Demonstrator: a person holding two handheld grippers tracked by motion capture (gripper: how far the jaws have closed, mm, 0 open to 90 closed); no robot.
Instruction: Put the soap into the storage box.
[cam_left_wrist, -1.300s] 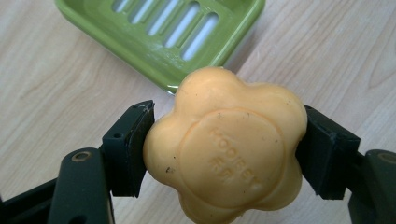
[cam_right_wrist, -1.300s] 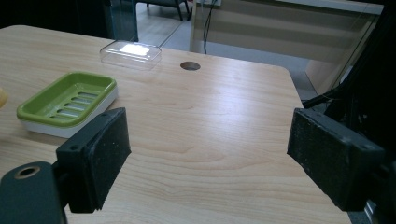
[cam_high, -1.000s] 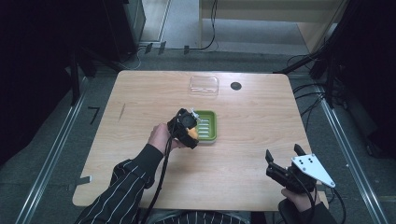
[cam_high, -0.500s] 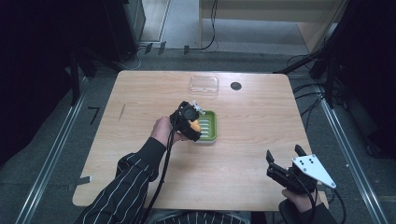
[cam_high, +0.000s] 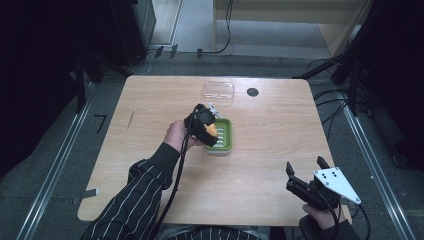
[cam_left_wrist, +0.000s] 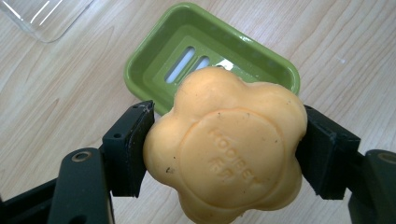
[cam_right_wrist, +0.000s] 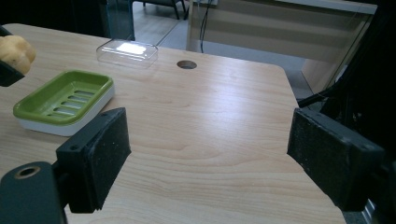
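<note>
The left gripper (cam_high: 207, 131) is pinching an orange flower-shaped soap (cam_left_wrist: 226, 149), one jaw pressing on each side of it. The person's left hand (cam_high: 176, 136) is holding it up over the middle of the worktop (cam_high: 150, 105), with the striped sleeve (cam_high: 135, 200) reaching in from the near edge.

What the coming move turns on is how the soap is sitting relative to the green soap dish (cam_left_wrist: 187, 51). In the left gripper view the soap is hanging above the dish's near rim, covering part of it, while most of the slotted basin is lying beyond the jaws. So, as I judge it, the soap is needing a short carry forward along the jaws' own line, then a lowering. The dish's long axis is running slantwise across that view, and the soap is nearly round, so turning it is mattering little.

A clear plastic lid (cam_high: 218, 91) is lying beyond the dish, near the worktop's far edge, beside a round hole (cam_high: 252, 92).

The right gripper (cam_high: 305, 175) is resting at the near right corner, well apart from the dish, its jaws spread wide with nothing between them. The left hand is plainly the nearer one.
</note>
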